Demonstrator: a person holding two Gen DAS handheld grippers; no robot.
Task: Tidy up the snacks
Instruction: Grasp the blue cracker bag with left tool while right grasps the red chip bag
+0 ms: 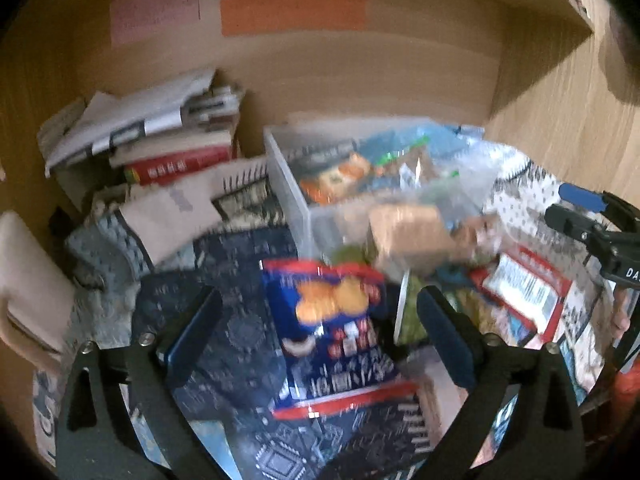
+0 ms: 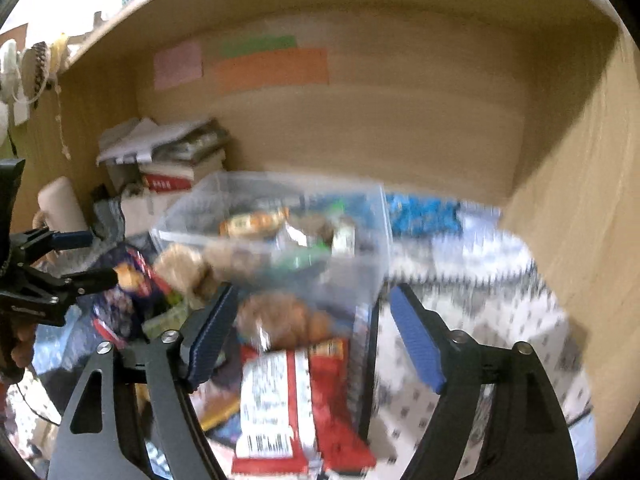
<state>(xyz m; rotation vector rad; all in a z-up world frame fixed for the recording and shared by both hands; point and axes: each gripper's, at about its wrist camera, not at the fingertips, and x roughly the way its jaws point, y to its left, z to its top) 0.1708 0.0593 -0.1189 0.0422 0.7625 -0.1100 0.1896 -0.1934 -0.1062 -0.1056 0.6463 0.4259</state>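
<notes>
both tongs gape wide; blue cracker packet, red snack packet lie loose.

Our left wrist cam sits just behind the left gripper, facing fwd and down into a wooden alcove, close over a blue cracker packet; the right gripper pokes in at its right edge. Our right wrist cam looks the same way from beside it, close over a red packet. Both views share the clear bin, the book stack and the coloured notes on the back wall.
</notes>
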